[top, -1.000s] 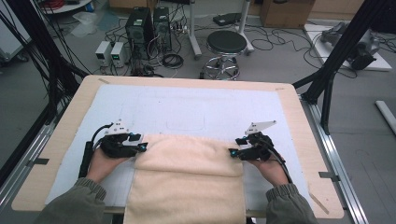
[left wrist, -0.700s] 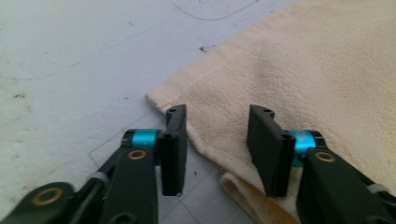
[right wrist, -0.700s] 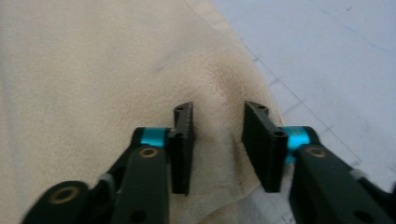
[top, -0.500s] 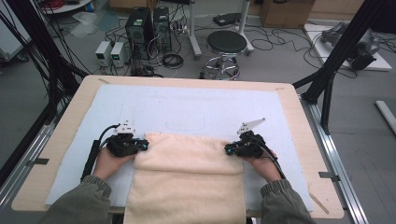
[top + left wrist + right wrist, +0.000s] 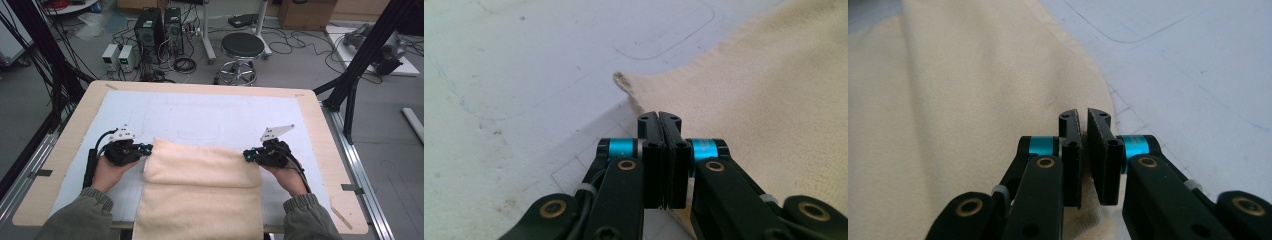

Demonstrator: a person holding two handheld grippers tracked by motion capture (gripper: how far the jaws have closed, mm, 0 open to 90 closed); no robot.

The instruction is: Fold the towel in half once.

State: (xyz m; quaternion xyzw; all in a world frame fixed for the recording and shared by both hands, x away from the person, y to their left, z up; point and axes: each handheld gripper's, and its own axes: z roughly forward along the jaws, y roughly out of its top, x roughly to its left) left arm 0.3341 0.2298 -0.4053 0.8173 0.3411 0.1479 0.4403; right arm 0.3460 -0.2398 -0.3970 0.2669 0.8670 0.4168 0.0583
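Far towel (image 5: pixel 200 172) edge lifted, pinched between tongs, seemingly.

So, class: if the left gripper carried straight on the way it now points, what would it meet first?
The left gripper is shut on the towel edge; ahead lies the towel's corner, then the bare white mat. Depth is hard to judge.

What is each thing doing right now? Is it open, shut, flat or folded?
left gripper: shut on the towel's corner.
right gripper: shut on the towel's edge.
towel: far edge lifted and folded over, near end hanging off the table.
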